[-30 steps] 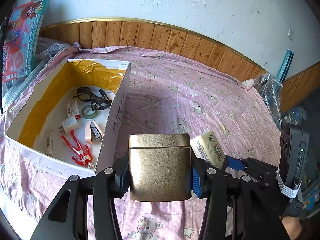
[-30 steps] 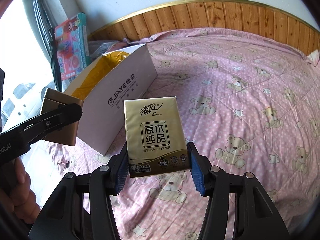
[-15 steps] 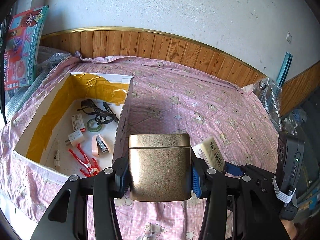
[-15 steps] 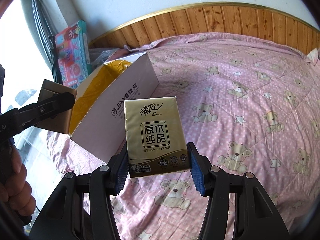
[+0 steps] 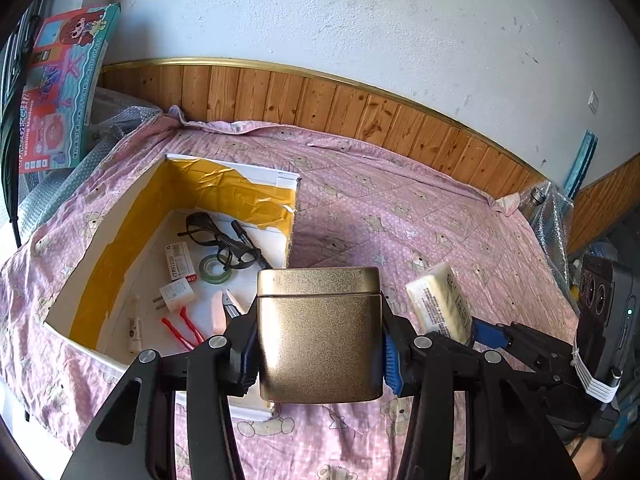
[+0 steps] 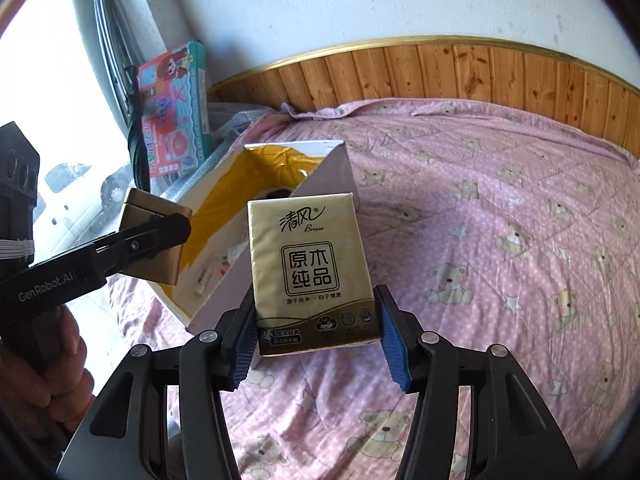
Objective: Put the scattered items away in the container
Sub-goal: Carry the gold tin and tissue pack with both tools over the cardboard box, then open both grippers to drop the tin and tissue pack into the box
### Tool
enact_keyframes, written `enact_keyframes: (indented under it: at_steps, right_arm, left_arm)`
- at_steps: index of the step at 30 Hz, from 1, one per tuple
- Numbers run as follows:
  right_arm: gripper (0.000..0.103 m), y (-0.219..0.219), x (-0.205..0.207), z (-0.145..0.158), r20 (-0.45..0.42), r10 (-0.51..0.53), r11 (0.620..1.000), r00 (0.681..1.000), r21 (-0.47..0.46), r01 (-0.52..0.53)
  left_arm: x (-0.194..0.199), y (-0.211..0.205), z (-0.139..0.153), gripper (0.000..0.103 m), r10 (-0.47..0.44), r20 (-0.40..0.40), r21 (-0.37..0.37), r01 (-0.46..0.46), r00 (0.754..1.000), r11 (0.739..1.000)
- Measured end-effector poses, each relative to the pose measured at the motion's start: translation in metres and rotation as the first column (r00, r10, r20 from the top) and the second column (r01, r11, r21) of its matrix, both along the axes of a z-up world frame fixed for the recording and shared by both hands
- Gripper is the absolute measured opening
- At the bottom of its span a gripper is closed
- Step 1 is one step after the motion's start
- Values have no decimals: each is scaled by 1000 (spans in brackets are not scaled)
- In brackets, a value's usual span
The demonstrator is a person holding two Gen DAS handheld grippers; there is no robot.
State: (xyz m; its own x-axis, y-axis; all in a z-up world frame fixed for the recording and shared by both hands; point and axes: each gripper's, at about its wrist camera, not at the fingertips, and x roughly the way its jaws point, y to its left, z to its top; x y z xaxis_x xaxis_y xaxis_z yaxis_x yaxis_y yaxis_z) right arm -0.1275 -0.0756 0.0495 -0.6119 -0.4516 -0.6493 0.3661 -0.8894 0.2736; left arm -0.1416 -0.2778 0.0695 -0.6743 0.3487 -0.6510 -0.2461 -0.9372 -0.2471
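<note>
My left gripper [image 5: 318,354] is shut on a gold tin [image 5: 319,334] and holds it in the air near the front right corner of the open cardboard box [image 5: 132,216]. The box lies on the pink bedspread and holds glasses [image 5: 218,236], a tape roll [image 5: 216,273], a plug [image 5: 176,296], red pliers [image 5: 182,330] and other small items. My right gripper [image 6: 316,344] is shut on a gold tissue pack [image 6: 310,272], lifted to the right of the box [image 6: 320,184]. The gold tin [image 6: 154,240] in the left gripper also shows in the right wrist view.
The bed is covered by a pink bear-print quilt [image 6: 500,240] with wooden panelling [image 5: 320,100] behind it. A toy washing-machine carton [image 5: 60,84] leans at the far left beside bubble wrap. A person's hand [image 6: 44,380] grips the left tool.
Both grippers have risen and drawn back from the bed while keeping their loads. The box interior shows more fully in the left wrist view, and the tin sits over the box's front edge.
</note>
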Motion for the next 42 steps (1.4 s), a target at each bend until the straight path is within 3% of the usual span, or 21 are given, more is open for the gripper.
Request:
enact_keyframes:
  at_steps: [9,23,42]
  right_arm:
    - [57,-37,-16,25,-40,65,998,997,-2,-65]
    - [57,-101,-41,46,-68,173,985,983,42,-170]
    - [57,-174,-99,0,20,243,948,970,209,-241]
  left_arm:
    - [-19,-59,10,49,98,-7,18,-98,995,995]
    - [-44,-112,-4,49,179,56,1,-179,982,984]
    - [-81,-123,-40,50,147,185,-76,-135,972,988]
